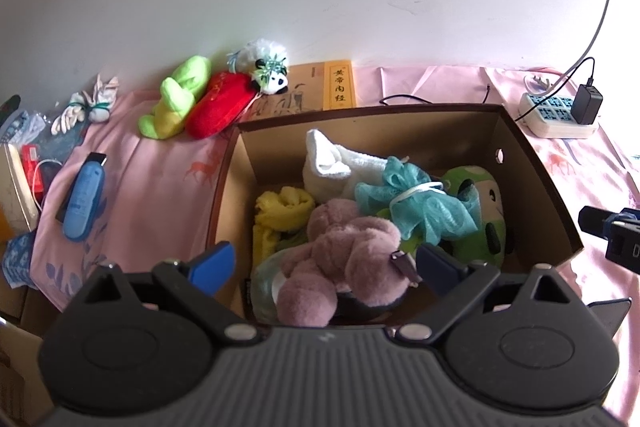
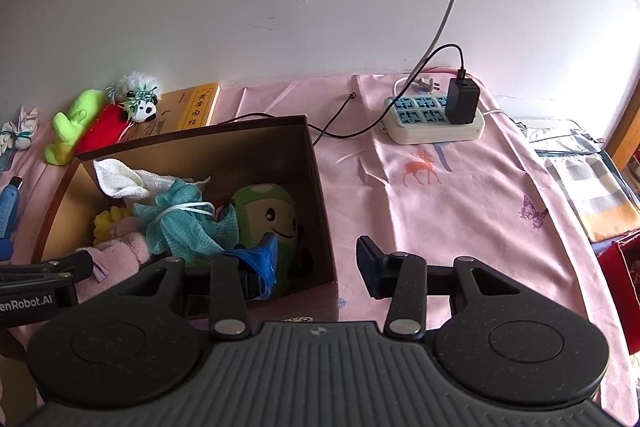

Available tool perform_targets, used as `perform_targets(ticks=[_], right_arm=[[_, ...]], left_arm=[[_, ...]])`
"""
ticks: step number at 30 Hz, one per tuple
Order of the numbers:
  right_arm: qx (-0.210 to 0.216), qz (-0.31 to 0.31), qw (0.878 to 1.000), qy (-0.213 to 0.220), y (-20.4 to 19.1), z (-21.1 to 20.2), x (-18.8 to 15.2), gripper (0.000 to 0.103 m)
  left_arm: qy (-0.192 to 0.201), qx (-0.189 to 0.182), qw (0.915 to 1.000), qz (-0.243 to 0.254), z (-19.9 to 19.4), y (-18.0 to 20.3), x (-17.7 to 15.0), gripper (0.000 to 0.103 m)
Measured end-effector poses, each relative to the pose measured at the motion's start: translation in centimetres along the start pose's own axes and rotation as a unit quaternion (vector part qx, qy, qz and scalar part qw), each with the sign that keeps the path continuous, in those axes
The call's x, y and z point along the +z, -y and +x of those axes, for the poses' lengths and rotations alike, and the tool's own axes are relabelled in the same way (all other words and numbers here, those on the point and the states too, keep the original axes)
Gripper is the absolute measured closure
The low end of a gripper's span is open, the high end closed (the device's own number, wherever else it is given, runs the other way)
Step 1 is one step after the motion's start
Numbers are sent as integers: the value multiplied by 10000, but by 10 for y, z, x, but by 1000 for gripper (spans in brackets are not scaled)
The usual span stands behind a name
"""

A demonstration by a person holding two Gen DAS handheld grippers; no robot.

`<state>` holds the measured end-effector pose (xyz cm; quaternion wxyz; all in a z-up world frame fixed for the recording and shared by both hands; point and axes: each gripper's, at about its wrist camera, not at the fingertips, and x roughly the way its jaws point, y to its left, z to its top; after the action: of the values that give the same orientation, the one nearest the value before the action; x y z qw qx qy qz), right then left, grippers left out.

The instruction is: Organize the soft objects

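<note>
Currently: cardboard box [image 1: 532, 163] holding fuzzy mauve plush [image 1: 340, 251], teal mesh puff [image 1: 420, 203], white terry towel [image 1: 328, 163]; left gripper [image 1: 326, 267] spread, right gripper [image 2: 316, 263] spread, both empty.

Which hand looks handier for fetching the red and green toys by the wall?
Left, probably. Its open gripper hangs over the box on the side nearer the red toy and green toy; the right gripper straddles the box's far wall.
</note>
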<state>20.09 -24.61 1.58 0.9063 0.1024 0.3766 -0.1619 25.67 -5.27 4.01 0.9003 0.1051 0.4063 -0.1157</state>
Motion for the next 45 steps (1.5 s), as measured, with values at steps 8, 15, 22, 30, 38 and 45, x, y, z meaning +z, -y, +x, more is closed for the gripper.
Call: perform_targets(ticks=[8,15,22,30,38,45], right_arm=[[42,-15,10000,22,1,-9,-4,76],[174,-46,9998,75,-1,-16,-9,76],[248,-87,9996,130,-3,-22,-14,76],[358,-106,9991,177,-8,-26,-17,75],[417,-158,9988,215,-14,-28,-18,75],[428,-170,9987,231,-16,-28,-18,75]], left_arm=[[60,6,10000,26,-10,2,-4,7],[122,74,9999,60,-18,5,-12,7],[87,166,9998,-47,-21,2,-18,7],[109,207,9997,-85,-27,-3,-25,7],[126,243,9995,-144,-27,-8,-26,7],[134,300,9993,-197,-26,-11,-25,7]])
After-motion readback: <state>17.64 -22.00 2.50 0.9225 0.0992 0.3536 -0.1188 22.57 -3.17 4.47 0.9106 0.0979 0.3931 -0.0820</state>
